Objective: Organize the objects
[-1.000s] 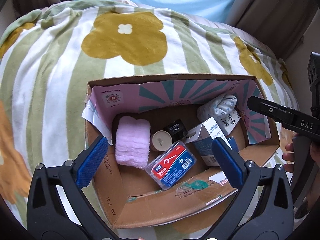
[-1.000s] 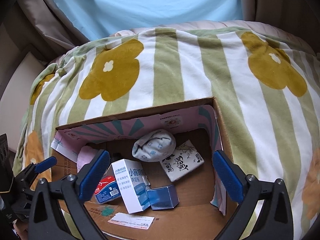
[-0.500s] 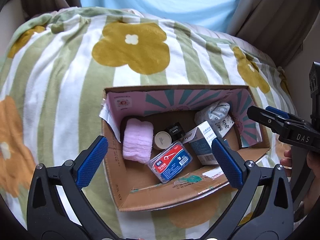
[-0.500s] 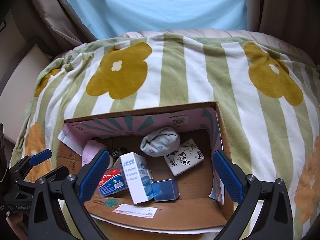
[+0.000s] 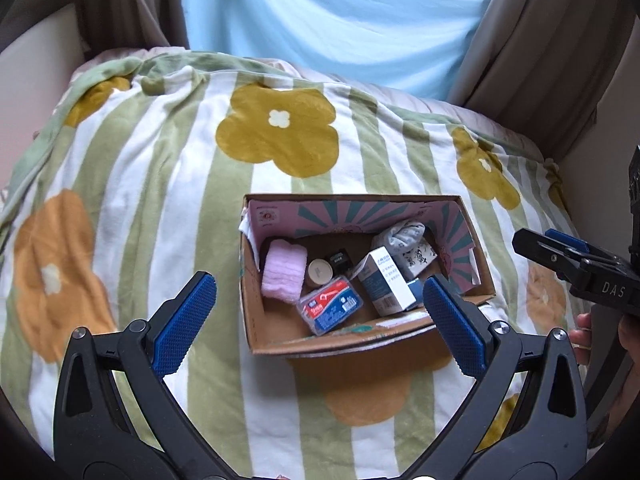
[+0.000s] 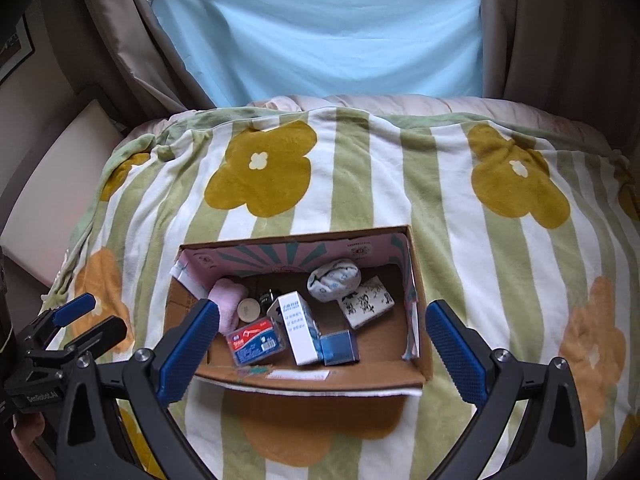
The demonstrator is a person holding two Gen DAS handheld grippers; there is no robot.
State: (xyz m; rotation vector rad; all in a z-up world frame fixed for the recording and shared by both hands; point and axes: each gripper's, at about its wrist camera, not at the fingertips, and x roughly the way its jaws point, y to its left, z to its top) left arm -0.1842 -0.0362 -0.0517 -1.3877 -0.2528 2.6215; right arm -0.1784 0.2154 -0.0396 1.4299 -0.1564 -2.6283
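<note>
Bed covered by a striped flower-print blanket (image 6: 360,184), light blue curtain (image 6: 328,28) behind it with beige drapes at both sides. Open cardboard box (image 6: 308,376) sits on the blanket near the front edge, pink-and-teal printed lining on its inner walls. All loose items are inside the box: folded pink towel (image 5: 283,276) at the left end, white-and-blue carton (image 6: 298,330) leaning roughly centre, balled-up white sock with blue print (image 6: 334,280) at the back right, touching a white packet with black ink print (image 6: 366,302) just beside it. Clear floss-pick case with red-blue label (image 6: 256,340) lies flat at the front left, small blue box (image 6: 338,346) right next to the carton base. Round cream lid or jar (image 5: 320,272) beside the towel, small black item (image 5: 339,261) just behind it, too small to identify, possibly a charger. Left tool (image 5: 316,324) released, spread wide, holding nothing, hovering above the box front. Right tool (image 6: 320,348) likewise released and empty, above the box. Part of a hand (image 5: 584,334) visible gripping the right tool's handle.
</note>
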